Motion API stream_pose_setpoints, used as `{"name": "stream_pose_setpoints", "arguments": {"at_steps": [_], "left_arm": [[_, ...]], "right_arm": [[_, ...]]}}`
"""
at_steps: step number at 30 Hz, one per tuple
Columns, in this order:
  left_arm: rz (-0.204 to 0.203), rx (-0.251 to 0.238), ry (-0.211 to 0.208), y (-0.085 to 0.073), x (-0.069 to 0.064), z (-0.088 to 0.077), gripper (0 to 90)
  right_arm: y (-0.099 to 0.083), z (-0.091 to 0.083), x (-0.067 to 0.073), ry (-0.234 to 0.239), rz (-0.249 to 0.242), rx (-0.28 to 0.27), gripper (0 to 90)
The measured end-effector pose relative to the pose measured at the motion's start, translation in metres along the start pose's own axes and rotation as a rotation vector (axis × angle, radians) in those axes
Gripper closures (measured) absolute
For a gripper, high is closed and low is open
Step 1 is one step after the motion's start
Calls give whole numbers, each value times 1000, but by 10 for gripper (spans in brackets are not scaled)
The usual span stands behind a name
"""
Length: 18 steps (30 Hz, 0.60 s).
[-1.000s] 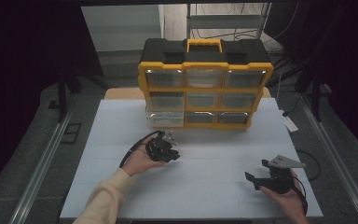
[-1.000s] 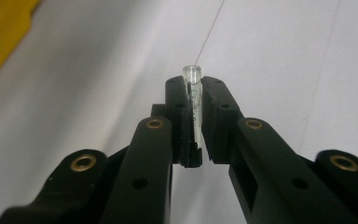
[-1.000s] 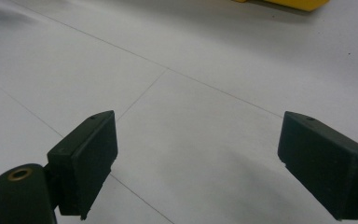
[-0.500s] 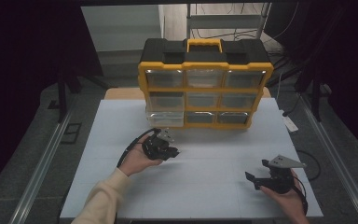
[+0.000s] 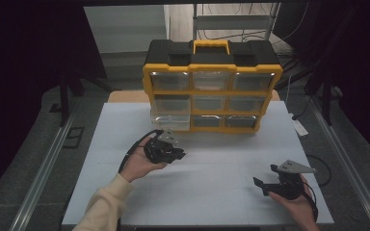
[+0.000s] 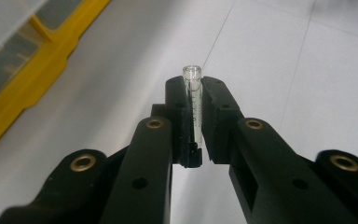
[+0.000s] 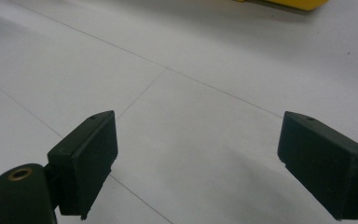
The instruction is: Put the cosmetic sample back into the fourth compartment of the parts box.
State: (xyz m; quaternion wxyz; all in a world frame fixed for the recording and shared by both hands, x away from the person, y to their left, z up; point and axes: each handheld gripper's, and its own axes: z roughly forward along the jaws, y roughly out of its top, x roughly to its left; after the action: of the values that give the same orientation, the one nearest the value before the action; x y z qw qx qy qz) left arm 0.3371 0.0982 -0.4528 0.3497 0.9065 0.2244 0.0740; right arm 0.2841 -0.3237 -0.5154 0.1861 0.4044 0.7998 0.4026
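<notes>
A small clear graduated tube stands upright between the black jaws of my left gripper, which is shut on it. In the high view the left gripper hovers over the white table, just in front of a yellow and black drawer organizer. The organizer's bottom-left clear drawer sticks out a little. Near the table's front right, my right gripper stands open; in its own view the right gripper has only bare table between its jaws.
The organizer's yellow edge lies close on the left in the left gripper view. A white power strip lies off the table's right edge. Metal rails run along the floor on both sides.
My left gripper has lifted slightly and edged toward the organizer. The right gripper has stayed where it was.
</notes>
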Motion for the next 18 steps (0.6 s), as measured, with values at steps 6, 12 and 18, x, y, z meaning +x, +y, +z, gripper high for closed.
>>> {"name": "stream_pose_setpoints", "arguments": {"at_steps": [6, 12, 18], "left_arm": [[8, -36, 6, 4, -4, -10, 805], [6, -60, 29, 5, -6, -16, 804], [14, -73, 35, 7, -7, -21, 805]], "right_arm": [[0, 0, 0, -4, -1, 2, 127], [0, 0, 0, -1, -1, -1, 127], [0, 0, 0, -6, -2, 3, 128]]}}
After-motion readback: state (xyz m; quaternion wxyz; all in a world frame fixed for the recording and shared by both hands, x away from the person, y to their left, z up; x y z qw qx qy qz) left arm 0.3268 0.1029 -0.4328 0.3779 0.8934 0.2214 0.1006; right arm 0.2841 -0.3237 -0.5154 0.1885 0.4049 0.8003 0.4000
